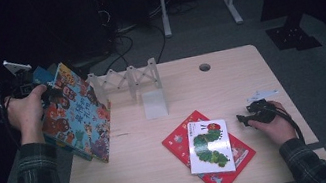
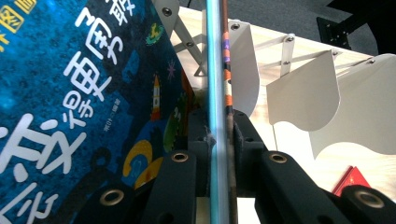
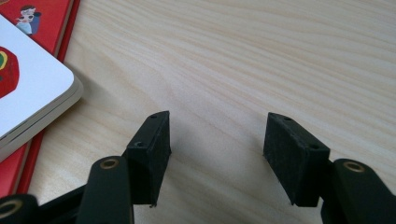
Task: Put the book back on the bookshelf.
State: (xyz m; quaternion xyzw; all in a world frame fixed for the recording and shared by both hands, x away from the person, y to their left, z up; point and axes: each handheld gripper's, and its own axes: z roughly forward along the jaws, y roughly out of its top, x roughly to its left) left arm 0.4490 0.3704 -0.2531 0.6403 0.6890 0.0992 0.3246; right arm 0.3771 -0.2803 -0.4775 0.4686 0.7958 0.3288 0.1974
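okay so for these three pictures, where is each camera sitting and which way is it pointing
High view: above the person's side, looking forward and down on the table; both forearms, left tongs on the blue book, right tongs.
Left gripper view: rides the left tongs, looking along the clamped book toward the white rack.
Right gripper view: rides the right tongs, open, facing down at the tabletop.
Shared: the white caterpillar book on the red book.

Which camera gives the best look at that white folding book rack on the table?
The high view: the whole white rack stands at the table's far edge, beside the blue book. The left gripper view shows its dividers close up, partly behind that book. The right gripper view looks at bare tabletop.
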